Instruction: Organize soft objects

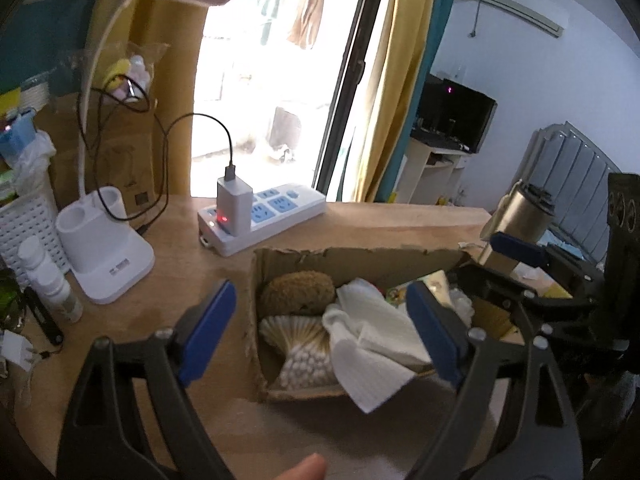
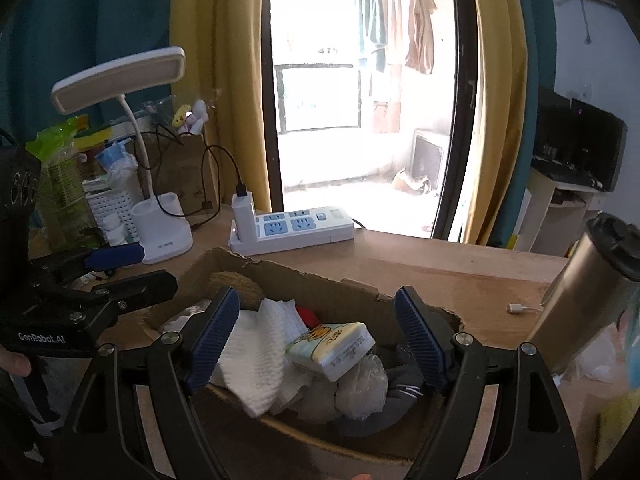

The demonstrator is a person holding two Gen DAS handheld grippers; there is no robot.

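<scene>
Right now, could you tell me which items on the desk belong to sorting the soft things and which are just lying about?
Belongs to the job:
cardboard box
white cloth
brown sponge
cotton swabs
tissue pack

Just lying about:
power strip
desk lamp
steel tumbler

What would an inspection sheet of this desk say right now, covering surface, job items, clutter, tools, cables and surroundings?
Surface: light wooden desk, crowded.
Job's things: torn brown cardboard box holding white textured cloth, brown round sponge, bundled cotton swabs, printed tissue pack.
Clutter: white desk lamp, steel tumbler, white bottles.
Grippers: left tool open, empty; right tool open, empty.
Cables: black cable into white charger on white power strip.
Surroundings: yellow curtain, balcony door.
</scene>
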